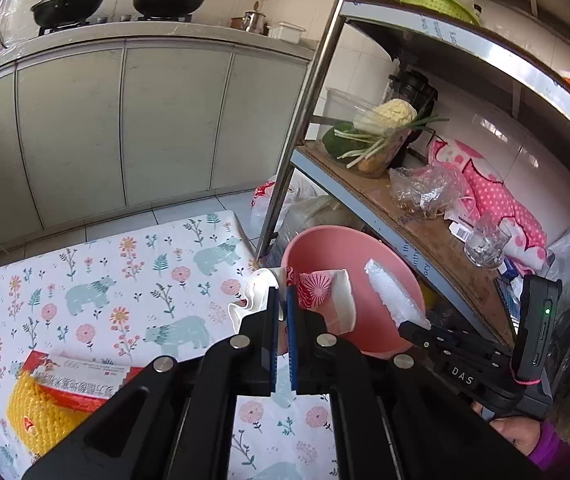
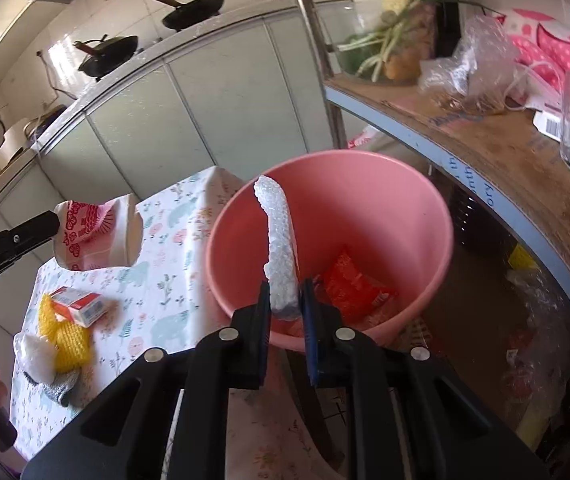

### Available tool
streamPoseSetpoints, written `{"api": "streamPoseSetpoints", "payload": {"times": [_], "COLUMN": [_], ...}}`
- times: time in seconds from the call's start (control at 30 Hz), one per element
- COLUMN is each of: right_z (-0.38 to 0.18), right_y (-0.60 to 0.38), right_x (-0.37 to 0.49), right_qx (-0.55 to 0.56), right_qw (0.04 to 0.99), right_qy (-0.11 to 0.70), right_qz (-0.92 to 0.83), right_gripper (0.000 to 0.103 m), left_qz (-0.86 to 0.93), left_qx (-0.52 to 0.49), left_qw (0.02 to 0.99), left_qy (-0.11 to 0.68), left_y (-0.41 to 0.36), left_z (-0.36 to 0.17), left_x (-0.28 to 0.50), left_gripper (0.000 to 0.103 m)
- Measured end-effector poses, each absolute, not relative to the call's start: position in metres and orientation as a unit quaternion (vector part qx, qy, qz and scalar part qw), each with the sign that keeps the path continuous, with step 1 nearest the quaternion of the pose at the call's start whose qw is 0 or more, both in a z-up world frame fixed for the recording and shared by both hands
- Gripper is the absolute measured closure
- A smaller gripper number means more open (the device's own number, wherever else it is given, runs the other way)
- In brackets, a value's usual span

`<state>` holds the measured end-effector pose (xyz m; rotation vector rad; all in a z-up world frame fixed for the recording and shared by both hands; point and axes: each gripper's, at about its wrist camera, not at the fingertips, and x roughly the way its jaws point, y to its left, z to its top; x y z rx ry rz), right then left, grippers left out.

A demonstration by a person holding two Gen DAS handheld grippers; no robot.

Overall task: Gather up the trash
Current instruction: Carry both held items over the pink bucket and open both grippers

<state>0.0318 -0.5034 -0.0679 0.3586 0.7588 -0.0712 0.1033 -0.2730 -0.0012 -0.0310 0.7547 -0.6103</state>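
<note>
Both wrist views look down close along their fingers, sharing the pink bucket point(image 1: 385, 264) point(image 2: 405, 200)

One pink bucket point(image 2: 413, 216), one red wrapper point(image 2: 355, 288) in it. Two claws: left point(image 1: 283, 312), right point(image 2: 285, 304). One paper cup point(image 2: 97, 236), one foam strip point(image 2: 281, 248), one carton point(image 2: 81, 304), one yellow net point(image 2: 67, 338). Two woks point(image 1: 67, 4) point(image 1: 168, 2). One glass point(image 1: 485, 244).
</note>
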Motion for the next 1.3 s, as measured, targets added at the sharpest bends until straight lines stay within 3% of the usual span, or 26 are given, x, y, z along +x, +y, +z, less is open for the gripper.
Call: {"api": "streamPoseSetpoints", "payload": {"times": [0.37, 0.43, 0.53, 0.6, 0.83, 0.97, 1.3], "right_z": [-0.077, -0.077, -0.076, -0.073, -0.054, -0.044, -0.026], "right_y": [-0.511, -0.513, -0.515, -0.516, -0.506, -0.489, -0.43], "right_x": [0.045, 0.046, 0.045, 0.042, 0.028, 0.021, 0.009], "right_qx": [0.166, 0.167, 0.167, 0.166, 0.147, 0.129, 0.101], "right_qw": [0.911, 0.912, 0.914, 0.917, 0.931, 0.938, 0.94], "right_qy": [0.374, 0.372, 0.366, 0.358, 0.33, 0.321, 0.32], "right_qz": [-0.053, -0.056, -0.055, -0.058, -0.048, -0.024, 0.061], "right_gripper": [0.086, 0.078, 0.068, 0.068, 0.068, 0.068, 0.068], "left_qz": [-0.316, -0.321, -0.325, -0.324, -0.33, -0.331, -0.305], "left_qx": [0.033, 0.036, 0.037, 0.029, 0.03, 0.015, 0.003], "left_qw": [0.868, 0.865, 0.865, 0.865, 0.873, 0.878, 0.894], "left_qy": [0.382, 0.384, 0.381, 0.383, 0.358, 0.344, 0.327], "left_y": [-0.342, -0.352, -0.36, -0.358, -0.343, -0.325, -0.252], "left_z": [-0.027, -0.031, -0.032, -0.03, -0.005, 0.012, 0.036], "left_x": [0.12, 0.123, 0.124, 0.124, 0.108, 0.095, 0.06], "left_gripper": [0.1, 0.099, 0.094, 0.084, 0.074, 0.061, 0.059]}}
